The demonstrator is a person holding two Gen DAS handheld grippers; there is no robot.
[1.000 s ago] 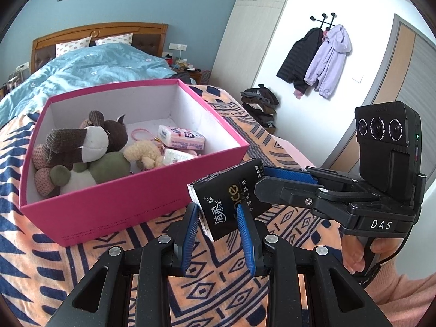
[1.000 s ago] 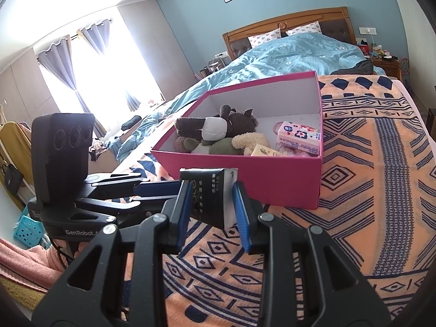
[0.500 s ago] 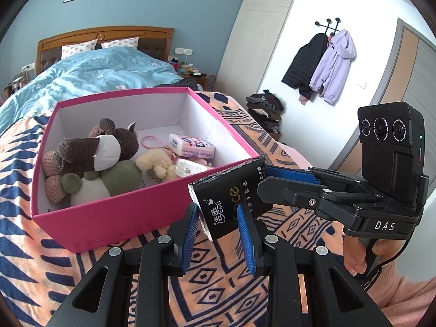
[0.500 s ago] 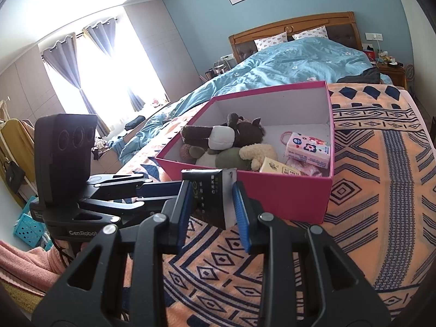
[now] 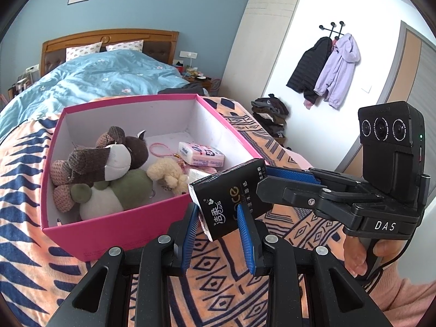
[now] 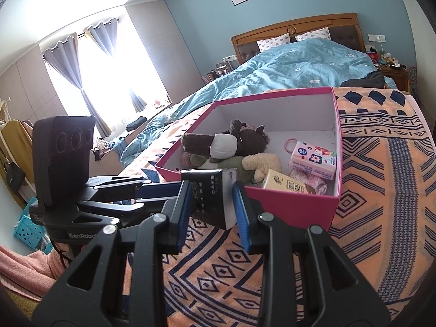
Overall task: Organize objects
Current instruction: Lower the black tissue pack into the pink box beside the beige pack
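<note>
Patterned orange bedspread (image 5: 286, 234) is lying under your work. You are clamping the black tissue pack (image 5: 229, 204) with both left gripper (image 5: 218, 226) and right gripper (image 6: 211, 207), holding it just before the pink box's (image 5: 109, 234) near wall.

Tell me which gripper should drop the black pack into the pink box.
Probably the right gripper: its side of the black tissue pack sits nearer the pink box opening. The left gripper also clamps it and must release first.
</note>
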